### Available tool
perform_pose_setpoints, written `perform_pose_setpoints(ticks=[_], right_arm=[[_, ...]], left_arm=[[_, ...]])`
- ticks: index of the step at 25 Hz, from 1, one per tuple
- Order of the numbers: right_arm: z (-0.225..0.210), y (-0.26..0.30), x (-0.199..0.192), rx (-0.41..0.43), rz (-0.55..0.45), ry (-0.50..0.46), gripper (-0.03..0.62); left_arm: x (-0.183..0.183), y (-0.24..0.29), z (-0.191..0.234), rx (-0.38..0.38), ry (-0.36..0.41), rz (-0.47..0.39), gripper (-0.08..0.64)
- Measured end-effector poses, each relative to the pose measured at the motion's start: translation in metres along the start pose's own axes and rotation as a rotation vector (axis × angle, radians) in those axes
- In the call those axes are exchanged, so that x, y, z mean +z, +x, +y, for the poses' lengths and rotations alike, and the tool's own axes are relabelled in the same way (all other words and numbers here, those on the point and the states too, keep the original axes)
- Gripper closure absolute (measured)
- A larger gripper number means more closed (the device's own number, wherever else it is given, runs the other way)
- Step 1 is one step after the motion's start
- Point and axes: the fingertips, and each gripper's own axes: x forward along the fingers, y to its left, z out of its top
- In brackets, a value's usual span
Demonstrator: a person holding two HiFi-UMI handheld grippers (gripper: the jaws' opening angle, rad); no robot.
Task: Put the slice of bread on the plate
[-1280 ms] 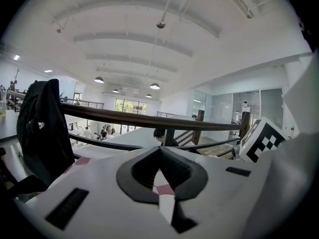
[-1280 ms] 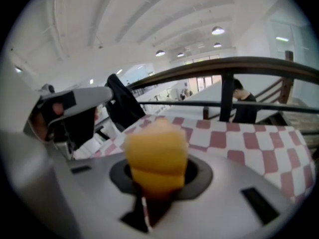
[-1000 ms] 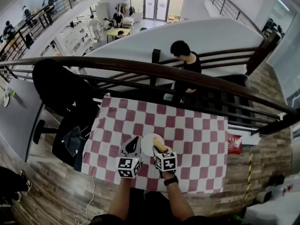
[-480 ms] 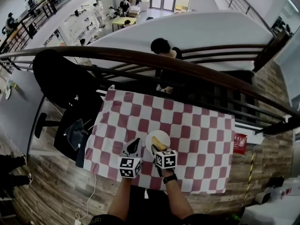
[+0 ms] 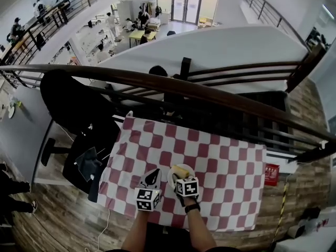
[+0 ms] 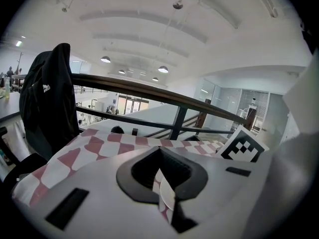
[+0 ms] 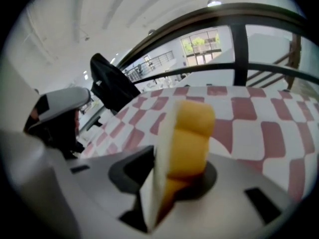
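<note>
Now the right hand-held gripper (image 5: 180, 176) grips the slice of bread (image 5: 180, 170), with the plate (image 5: 192, 170) just beneath its jaws. Best to lower until the bread touches, then release gently (the left hand-held gripper (image 5: 153, 178), closed and empty, sits beside).

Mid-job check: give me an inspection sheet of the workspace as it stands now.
Surface: checkered tablecloth, flat.
Job's things: slice of bread held over the white plate; contact unclear.
Clutter: red box beside the cloth's right edge.
Grippers: right gripper shut on the slice of bread; left gripper shut, empty.
Cables: white cable on the floor, left of the table.
Surroundings: wooden railing, black chair, person on the stairs.
</note>
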Motion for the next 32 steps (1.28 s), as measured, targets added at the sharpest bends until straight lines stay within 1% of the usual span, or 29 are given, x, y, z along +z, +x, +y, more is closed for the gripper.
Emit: perform_pose_setpoints(ticks=[2,3,5,8,9,10,11,12,13,17,22,27,32], right_arm=[[-0.007,0.003,0.001,-0.045,0.016,-0.035,0.466],[-0.010,0.004,0.001,-0.069,0.027,-0.058,0.444],[-0.013,0.005,-0.002,-0.098,0.051,-0.089,0.370],[-0.018,0.003,-0.006,-0.124,0.078,-0.088,0.309],[-0.023,0.001,-0.006,-0.148,0.077,-0.090,0.278],[-0.028,-0.001,-0.005,-0.178,0.070,-0.095,0.233],[-0.034,-0.005,-0.002,-0.208,0.058,-0.099,0.161],[-0.039,-0.009,0.002,-0.229,0.042,-0.100,0.121],[-0.044,-0.012,0.006,-0.240,0.027,-0.096,0.103],[-0.049,-0.027,0.023,-0.215,-0.027,-0.075,0.097],[-0.049,-0.065,0.070,-0.235,-0.142,-0.134,0.097],[-0.037,-0.112,0.125,-0.238,-0.334,-0.186,0.098],[-0.010,-0.167,0.172,-0.179,-0.513,-0.206,0.101]], left_arm=[[0.002,0.005,0.000,-0.008,0.006,0.003,0.545],[0.003,0.008,0.000,-0.011,0.008,0.004,0.545],[0.006,0.012,-0.001,-0.017,0.010,0.007,0.545],[0.011,0.016,-0.005,-0.029,0.017,0.010,0.545],[0.013,0.018,-0.007,-0.034,0.021,0.009,0.545],[0.015,0.019,-0.009,-0.038,0.025,0.007,0.545],[0.017,0.020,-0.012,-0.042,0.029,0.006,0.545],[0.019,0.022,-0.014,-0.046,0.032,0.007,0.545],[0.021,0.023,-0.016,-0.050,0.033,0.008,0.545],[0.036,0.027,-0.022,-0.060,0.041,-0.010,0.545],[0.080,0.026,-0.030,-0.068,0.072,-0.101,0.545],[0.115,0.017,-0.046,-0.078,0.117,-0.174,0.545],[0.144,0.003,-0.056,-0.068,0.148,-0.230,0.545]])
